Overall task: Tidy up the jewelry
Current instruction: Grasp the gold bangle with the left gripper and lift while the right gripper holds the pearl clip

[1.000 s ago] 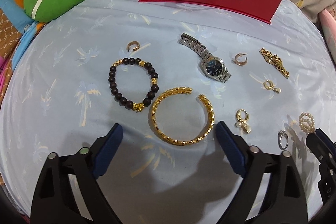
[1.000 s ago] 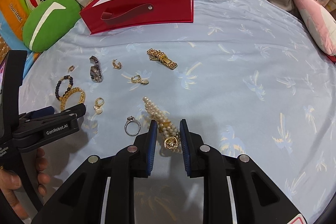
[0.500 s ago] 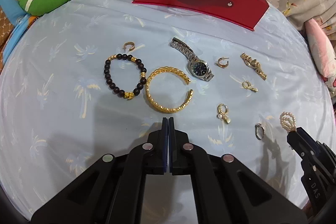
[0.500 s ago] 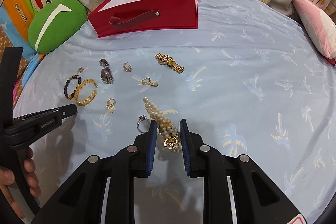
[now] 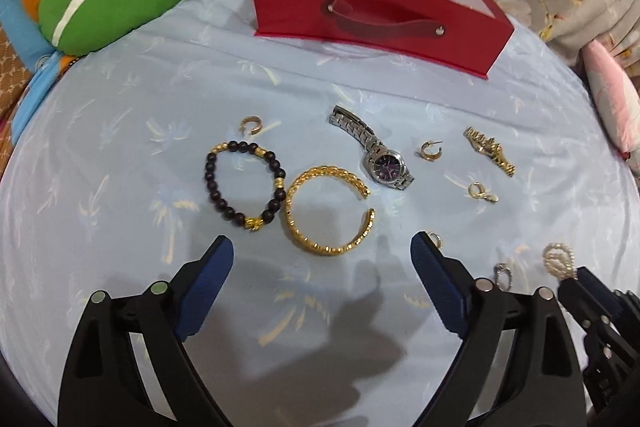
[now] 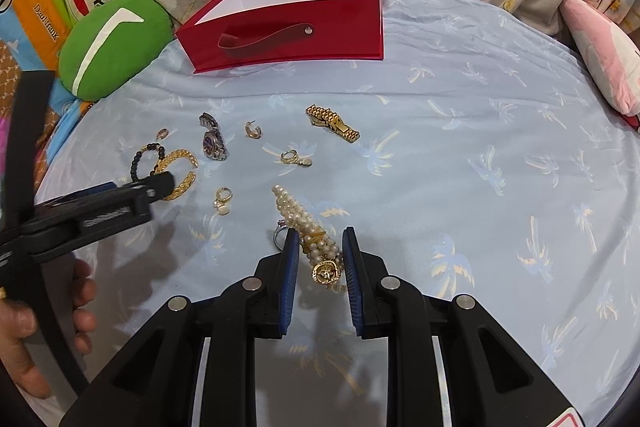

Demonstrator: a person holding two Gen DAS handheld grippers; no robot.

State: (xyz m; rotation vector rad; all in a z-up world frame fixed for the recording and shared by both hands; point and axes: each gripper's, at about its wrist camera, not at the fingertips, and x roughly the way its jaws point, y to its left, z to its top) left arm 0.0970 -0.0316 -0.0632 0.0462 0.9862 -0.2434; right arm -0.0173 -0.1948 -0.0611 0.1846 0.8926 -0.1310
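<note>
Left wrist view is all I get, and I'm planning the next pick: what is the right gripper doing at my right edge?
Observer: The right gripper is closed on the pearl bracelet.
Operator: Anything on that bracelet I can't see?
Observer: A round gold medallion hangs at its near end, between the fingers.
Operator: And the half-hidden hoop near the gold bangle?
Observer: It's a gold hoop earring with pearls, lying apart from the bangle.
</note>
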